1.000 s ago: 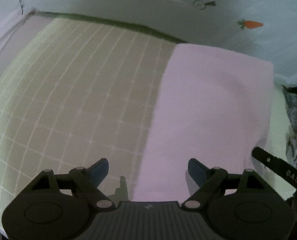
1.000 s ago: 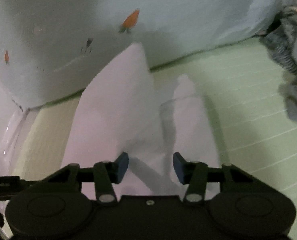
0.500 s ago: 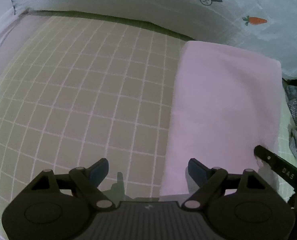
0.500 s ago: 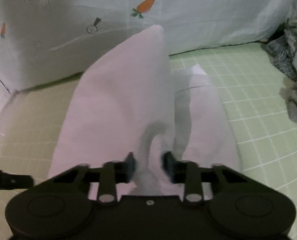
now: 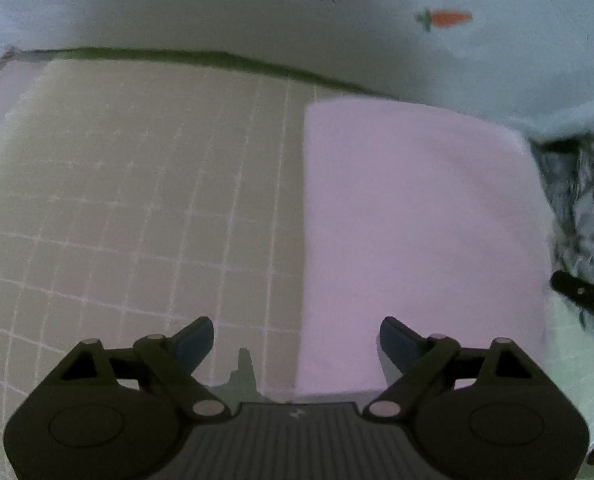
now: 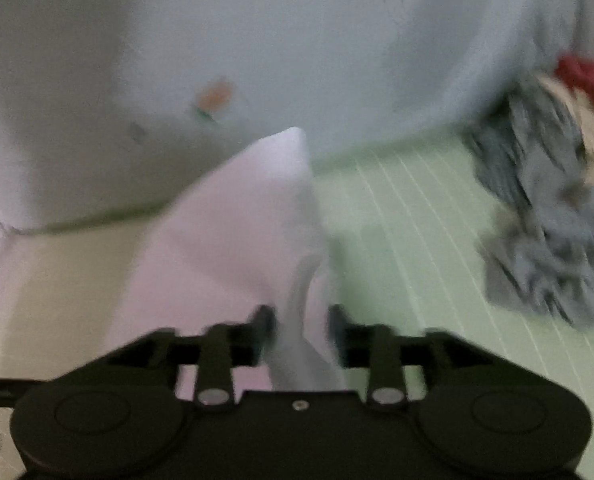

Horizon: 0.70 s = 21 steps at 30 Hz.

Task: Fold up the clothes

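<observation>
Because the pink cloth [image 5: 417, 232] lies as a folded oblong with its long axis running away from both cameras toward the carrot-print sheet [image 5: 497, 60], everything in the coming move turns on its near short edge, the end farthest from that sheet. In the left wrist view the left gripper [image 5: 297, 340] hangs above that near edge with its jaws spread wide and nothing between them: one finger stands over the grid mat [image 5: 137, 220] just beside the cloth's long left edge, the other over the cloth itself, so that edge runs up between the fingers.

In the right wrist view the right gripper [image 6: 299, 332] sits at the cloth's near right corner. A raised ridge of the pink cloth [image 6: 233, 240] passes between its fingers and climbs to a peak pointing at the carrot-print sheet. Its jaws have just been opening from a tighter pinch and now stand partly apart; the picture is blurred, so I cannot tell whether the pads still press the fabric or merely flank it.

The right hand is the nearer to the cloth, in among its folds, while the left is above it and apart. A crumpled grey garment [image 6: 545, 220] lies on the mat well to the right of the cloth, also close under the sheet, and is likely the next piece.
</observation>
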Tool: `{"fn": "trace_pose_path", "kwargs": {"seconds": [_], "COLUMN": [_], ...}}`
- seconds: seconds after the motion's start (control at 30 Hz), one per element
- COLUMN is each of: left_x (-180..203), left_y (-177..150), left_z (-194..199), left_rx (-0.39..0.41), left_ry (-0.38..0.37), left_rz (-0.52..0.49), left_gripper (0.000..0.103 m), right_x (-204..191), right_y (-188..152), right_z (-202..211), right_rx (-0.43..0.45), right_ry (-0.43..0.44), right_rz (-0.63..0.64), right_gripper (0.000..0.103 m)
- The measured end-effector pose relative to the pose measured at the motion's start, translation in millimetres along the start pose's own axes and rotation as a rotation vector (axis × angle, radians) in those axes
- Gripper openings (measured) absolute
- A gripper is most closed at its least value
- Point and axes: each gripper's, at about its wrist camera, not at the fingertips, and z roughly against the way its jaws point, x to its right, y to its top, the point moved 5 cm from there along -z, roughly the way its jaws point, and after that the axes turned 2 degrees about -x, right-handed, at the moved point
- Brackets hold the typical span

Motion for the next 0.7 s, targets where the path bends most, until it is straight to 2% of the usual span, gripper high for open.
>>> {"fn": "trace_pose_path", "kwargs": {"seconds": [0.03,0.07,0.1,0.17,0.33,0.5,0.63,0.7], "left_x": [2.7,4.8,6.0,8.6,20.1,28.9,30.4,29.7], "left_y": [-2.5,-3.5,-4.1,-4.5,3.4,17.4,28.4,33.6], "left_z": [-2.6,-5.0,-7.7,-14.8,-32.1,-50.7,-66.8,-76.0], "left_rx": [-0.009,-0.013,-0.018,-0.030,-0.041,-0.047,-0.081,-0.103], "left_ry": [0.006,0.010,0.012,0.018,0.028,-0.001,-0.062,-0.106], "left_rz": [-0.004,-0.007,-0.007,0.002,0.012,0.010,-0.001,0.025], "left_gripper": [0.090,0.091,0.091,0.092,0.097,0.103,0.103,0.103], "right_x": [7.8,13.3,17.3,18.8,11.4,14.6,8.8,4.7], "right_y": [-3.4,-7.4,-11.0,-16.4,-21.9,-13.6,-4.5,-2.0], "right_z": [-8.6,-13.2,-16.2,-22.4,-48.4,-69.7,-90.7,-100.0], "right_rx": [-0.031,-0.049,-0.058,-0.080,-0.156,-0.190,-0.227,-0.253], "right_ry": [0.004,0.036,0.072,0.121,0.128,0.221,0.281,0.301], "right_rz": [-0.024,-0.064,-0.096,-0.100,0.007,-0.006,-0.007,-0.019], "right_gripper": [0.044,0.050,0.062,0.078,0.083,0.090,0.093,0.099]}}
